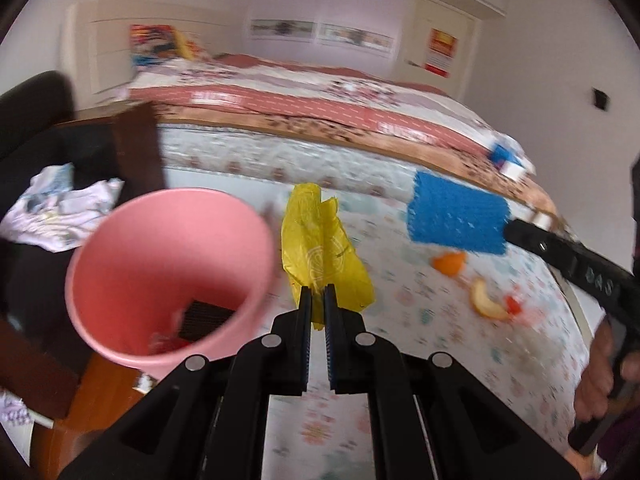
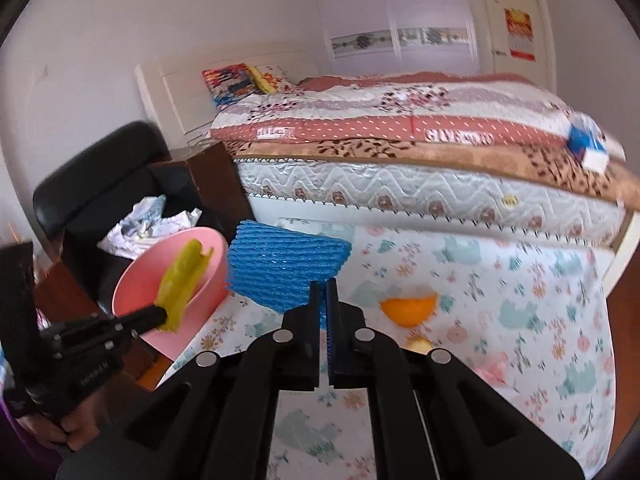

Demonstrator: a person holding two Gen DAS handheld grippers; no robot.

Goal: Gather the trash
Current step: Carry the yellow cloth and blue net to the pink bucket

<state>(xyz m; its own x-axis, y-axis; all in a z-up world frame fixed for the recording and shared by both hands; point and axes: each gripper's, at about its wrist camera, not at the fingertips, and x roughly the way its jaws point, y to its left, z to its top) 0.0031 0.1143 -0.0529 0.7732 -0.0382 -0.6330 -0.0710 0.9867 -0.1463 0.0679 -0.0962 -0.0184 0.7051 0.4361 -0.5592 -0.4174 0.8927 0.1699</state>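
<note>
My left gripper [image 1: 318, 294] is shut on a crumpled yellow wrapper [image 1: 320, 246], held just right of the pink bin [image 1: 160, 264]. Dark and red scraps lie in the bin's bottom. In the right wrist view the yellow wrapper [image 2: 182, 284] hangs in front of the pink bin [image 2: 200, 280], gripped by the left gripper [image 2: 162, 316]. My right gripper [image 2: 323, 288] is shut on a blue foam net [image 2: 280, 268], lifted above the patterned sheet. The blue foam net [image 1: 456, 212] shows at the right of the left wrist view. Orange peel [image 1: 450, 262] [image 2: 408, 310] and an apple piece [image 1: 486, 300] lie on the sheet.
A flowered sheet [image 2: 520, 300] covers the low surface before a bed [image 2: 400, 136]. A dark chair [image 2: 100, 184] with white crumpled cloth [image 1: 60, 208] stands behind the bin. A blue and white box [image 2: 586, 144] rests on the bed. A hand [image 1: 600, 372] holds the right gripper.
</note>
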